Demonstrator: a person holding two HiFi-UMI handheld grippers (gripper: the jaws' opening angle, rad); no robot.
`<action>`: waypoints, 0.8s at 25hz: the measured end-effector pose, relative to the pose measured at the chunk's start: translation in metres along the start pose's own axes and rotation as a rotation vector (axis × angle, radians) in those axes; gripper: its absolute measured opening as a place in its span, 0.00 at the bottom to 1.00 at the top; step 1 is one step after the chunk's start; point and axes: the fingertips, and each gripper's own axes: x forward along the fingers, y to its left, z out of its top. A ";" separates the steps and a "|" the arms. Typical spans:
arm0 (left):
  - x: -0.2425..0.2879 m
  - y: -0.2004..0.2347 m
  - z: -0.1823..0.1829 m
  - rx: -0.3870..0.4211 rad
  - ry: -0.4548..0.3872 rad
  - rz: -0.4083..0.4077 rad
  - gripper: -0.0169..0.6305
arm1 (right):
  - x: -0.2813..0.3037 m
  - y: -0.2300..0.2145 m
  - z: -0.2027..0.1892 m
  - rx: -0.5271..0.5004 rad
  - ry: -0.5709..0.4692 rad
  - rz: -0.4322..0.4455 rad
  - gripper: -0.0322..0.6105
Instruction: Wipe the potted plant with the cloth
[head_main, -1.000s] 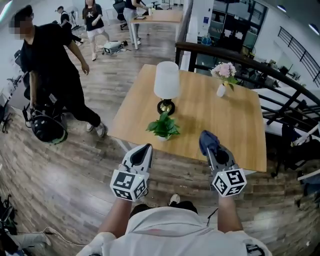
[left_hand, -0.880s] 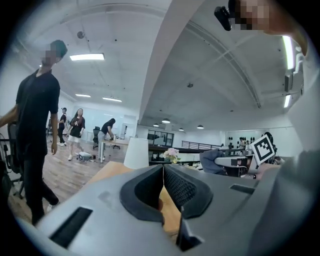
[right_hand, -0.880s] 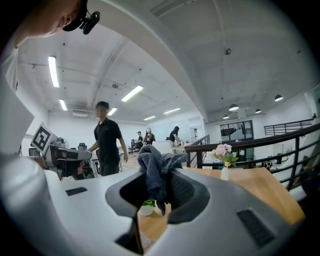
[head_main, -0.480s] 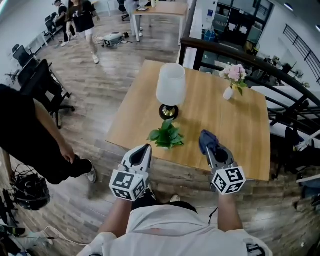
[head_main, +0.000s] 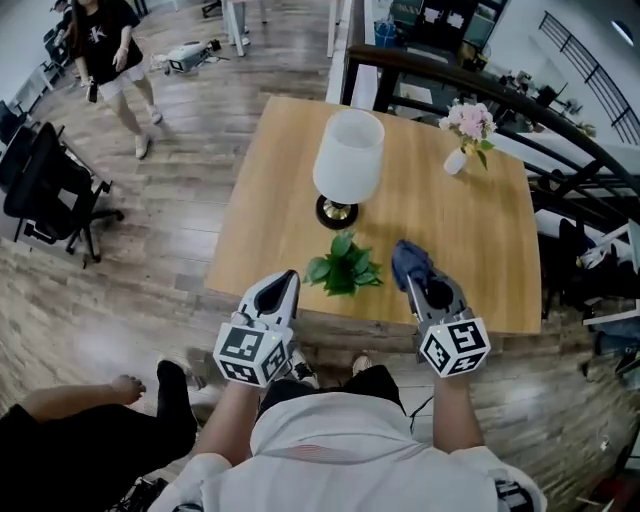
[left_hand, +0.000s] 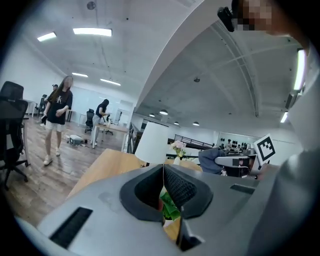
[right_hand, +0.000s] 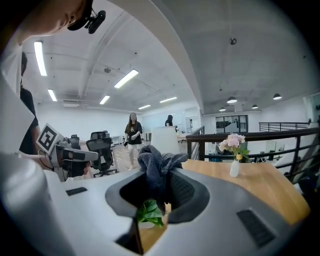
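pinching a dark blue cloth (head_main: 409, 262), the right gripper (head_main: 425, 290) hovers right of the potted plant (head_main: 343, 268) on the wooden table (head_main: 270, 190); the left gripper (head_main: 278, 297) hangs empty, jaws pressed together, at the table's near edge

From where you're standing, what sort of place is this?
Most likely an open-plan office, perhaps on an upper level: a black office chair, long ceiling strip lights, and a dark railing behind the wooden table.
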 end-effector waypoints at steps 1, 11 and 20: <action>0.000 0.007 -0.006 -0.027 0.012 0.009 0.05 | 0.003 0.001 -0.002 0.003 0.011 0.006 0.26; 0.025 0.030 -0.157 -0.602 0.251 0.007 0.05 | 0.037 -0.018 -0.031 0.032 0.103 0.100 0.26; 0.082 0.008 -0.198 -0.858 0.267 -0.140 0.24 | 0.044 -0.029 -0.062 0.084 0.182 0.167 0.26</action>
